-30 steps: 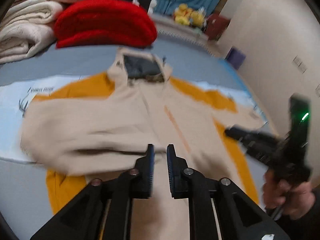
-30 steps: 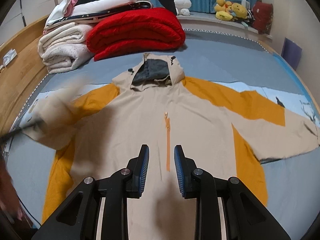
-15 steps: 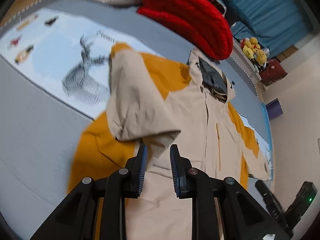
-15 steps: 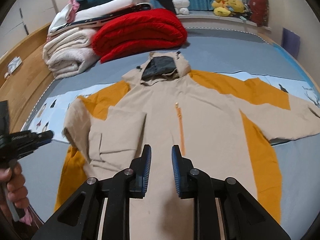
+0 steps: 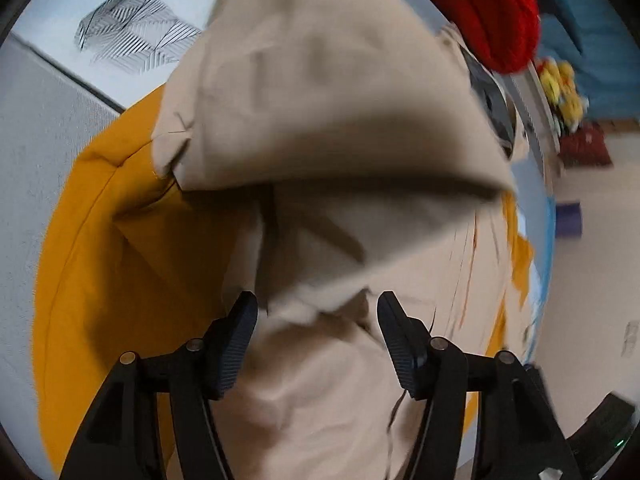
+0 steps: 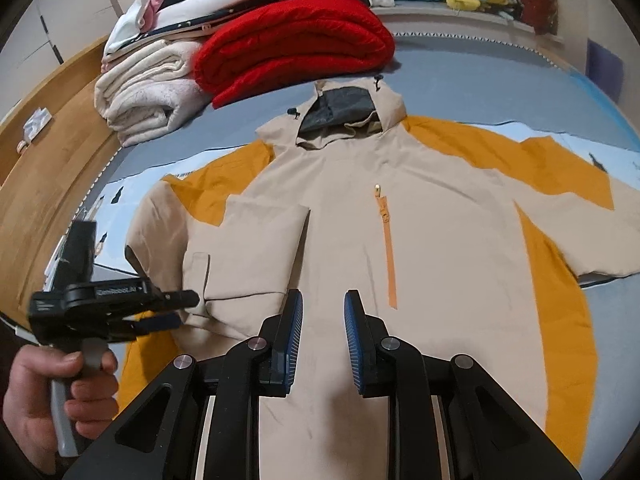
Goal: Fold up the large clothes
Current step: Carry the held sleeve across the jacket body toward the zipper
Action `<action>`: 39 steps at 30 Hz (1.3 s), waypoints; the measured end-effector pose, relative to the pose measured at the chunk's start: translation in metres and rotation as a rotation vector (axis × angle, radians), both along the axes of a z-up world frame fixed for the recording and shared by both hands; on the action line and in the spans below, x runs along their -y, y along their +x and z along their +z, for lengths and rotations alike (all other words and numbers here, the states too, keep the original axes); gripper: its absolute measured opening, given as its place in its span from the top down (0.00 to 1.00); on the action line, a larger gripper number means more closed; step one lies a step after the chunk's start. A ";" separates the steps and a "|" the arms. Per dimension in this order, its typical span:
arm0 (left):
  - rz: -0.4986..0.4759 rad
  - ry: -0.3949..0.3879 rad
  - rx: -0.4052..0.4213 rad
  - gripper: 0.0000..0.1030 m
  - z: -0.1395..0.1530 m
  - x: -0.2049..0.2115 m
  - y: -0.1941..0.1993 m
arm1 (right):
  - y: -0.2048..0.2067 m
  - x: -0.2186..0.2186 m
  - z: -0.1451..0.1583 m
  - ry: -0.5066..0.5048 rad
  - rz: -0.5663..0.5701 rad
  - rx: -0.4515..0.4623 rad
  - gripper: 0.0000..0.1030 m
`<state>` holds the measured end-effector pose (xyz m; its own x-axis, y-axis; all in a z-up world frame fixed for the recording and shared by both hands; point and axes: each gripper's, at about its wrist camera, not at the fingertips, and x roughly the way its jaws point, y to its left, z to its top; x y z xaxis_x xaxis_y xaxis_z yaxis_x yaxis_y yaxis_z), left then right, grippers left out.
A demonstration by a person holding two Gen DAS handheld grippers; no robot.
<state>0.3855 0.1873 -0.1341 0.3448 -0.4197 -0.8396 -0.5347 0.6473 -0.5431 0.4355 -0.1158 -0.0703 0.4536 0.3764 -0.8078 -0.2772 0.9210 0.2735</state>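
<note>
- The bed [image 6: 460,68], under a grey cover, bears the whole job: a beige and orange hooded jacket [image 6: 400,240] lies front-up and flat across it, hood toward the stacked bedding, hem toward the person.
- Behind the hood sit a folded red blanket [image 6: 296,40] and a roll of cream blankets [image 6: 148,88], well apart from the working area, so the fold has room.
- The jacket's far sleeve [image 6: 560,184] lies spread out to the side, not yet folded.
- The near sleeve [image 6: 248,256] is already laid back over the chest, its cuff end pointing to the hem; from the left wrist view it fills the frame as a beige flap [image 5: 320,100] over the orange side panel [image 5: 120,260].
- The left gripper [image 5: 316,332] is opening, its jaws standing apart with the sleeve edge between them but no pad pressing on it; it appears to be letting the sleeve go.
- Doing this well likely means drawing straight back without dragging the cloth, so the flap stays flat and square to the zip [image 6: 386,240].
- The right gripper [image 6: 322,340] hovers over the lower chest with a narrow gap and nothing in it.
- Its sensible next target, as a judgement, is the spread sleeve's cuff, to mirror the first fold.
</note>
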 end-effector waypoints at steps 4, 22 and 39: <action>0.008 -0.007 -0.006 0.55 0.010 0.001 -0.002 | 0.011 -0.012 -0.006 -0.005 0.044 -0.007 0.76; 0.028 -0.073 0.040 0.77 0.005 0.007 0.010 | 0.026 -0.034 -0.021 -0.007 0.088 -0.034 0.76; -0.363 -0.119 0.413 0.97 0.071 0.093 0.046 | 0.009 -0.053 -0.014 0.037 0.214 0.005 0.60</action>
